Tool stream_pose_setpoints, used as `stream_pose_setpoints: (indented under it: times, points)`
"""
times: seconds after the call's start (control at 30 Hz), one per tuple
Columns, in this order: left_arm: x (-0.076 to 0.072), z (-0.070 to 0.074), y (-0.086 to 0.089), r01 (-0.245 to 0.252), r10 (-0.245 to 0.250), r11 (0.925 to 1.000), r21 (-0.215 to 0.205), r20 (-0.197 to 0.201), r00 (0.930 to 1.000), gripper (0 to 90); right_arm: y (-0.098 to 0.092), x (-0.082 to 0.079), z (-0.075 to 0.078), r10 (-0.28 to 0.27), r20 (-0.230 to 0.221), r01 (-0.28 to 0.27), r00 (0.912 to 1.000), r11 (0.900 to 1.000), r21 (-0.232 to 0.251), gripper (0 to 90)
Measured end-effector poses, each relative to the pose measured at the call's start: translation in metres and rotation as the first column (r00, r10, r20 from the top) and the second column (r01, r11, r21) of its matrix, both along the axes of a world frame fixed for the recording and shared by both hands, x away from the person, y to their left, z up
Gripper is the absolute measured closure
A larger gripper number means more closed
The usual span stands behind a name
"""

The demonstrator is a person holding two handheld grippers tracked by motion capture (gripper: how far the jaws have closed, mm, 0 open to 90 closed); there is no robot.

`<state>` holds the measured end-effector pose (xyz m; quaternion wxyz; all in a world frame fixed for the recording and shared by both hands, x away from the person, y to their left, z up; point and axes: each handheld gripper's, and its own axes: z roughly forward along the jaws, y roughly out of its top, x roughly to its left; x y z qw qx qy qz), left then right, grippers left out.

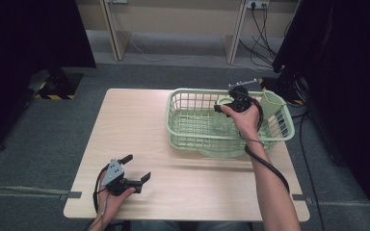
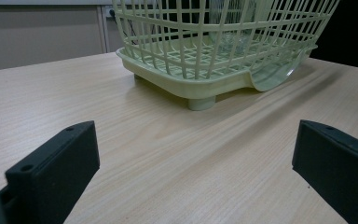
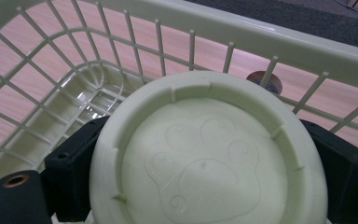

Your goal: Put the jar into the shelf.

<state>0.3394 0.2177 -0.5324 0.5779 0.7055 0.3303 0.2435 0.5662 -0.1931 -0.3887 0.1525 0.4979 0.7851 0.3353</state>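
A pale green wire-sided basket (image 1: 191, 135) stands on the right half of the wooden table (image 1: 139, 120). My right gripper (image 1: 228, 107) is inside it, shut on a round pale green lid (image 3: 205, 158) embossed with a paw print; the black jaws press its two sides. In the high view the lid (image 1: 225, 102) sits over a clear container (image 1: 223, 124) whose shape is hard to make out. My left gripper (image 1: 137, 167) rests at the table's front left, open and holding nothing. From the left gripper (image 2: 191, 172), the basket (image 2: 196, 86) lies ahead on its small feet.
A clear drip tray (image 2: 272, 77) with a spout lies under the basket and juts out at its near side (image 1: 221, 153). Dark curtains flank the table. Cables and desk legs stand on the grey carpet beyond the far edge.
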Motion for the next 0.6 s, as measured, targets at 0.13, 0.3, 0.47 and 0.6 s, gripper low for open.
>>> stream_pose_setpoints:
  times: [0.13, 0.3, 0.47, 0.6]
  points:
    - [0.0, 0.0, 0.0, 0.0, 0.0, 1.0, 0.0, 0.0, 1.0, 0.2, 0.0011, -0.0001, -0.0015, 0.004, -0.001, -0.004, 1.0, 1.0, 0.0, 12.1]
    - [-0.0001, 0.0, -0.0001, 0.0, 0.0, 1.0, 0.002, 0.001, 1.0, 0.2, 0.0032, -0.001, -0.0009, 0.013, -0.001, -0.013, 0.9999, 1.0, -0.017, 12.0]
    - [-0.0001, 0.0, -0.0002, 0.001, -0.001, 1.0, 0.002, 0.0, 1.0, 0.2, 0.0042, -0.0028, 0.0001, 0.021, -0.012, -0.022, 0.9997, 0.999, -0.031, 11.8]
    - [-0.0001, 0.0001, -0.0005, 0.001, -0.001, 1.0, 0.005, 0.0, 1.0, 0.2, 0.0063, -0.0059, -0.0005, 0.035, 0.0, -0.035, 0.9994, 0.998, -0.045, 11.7]
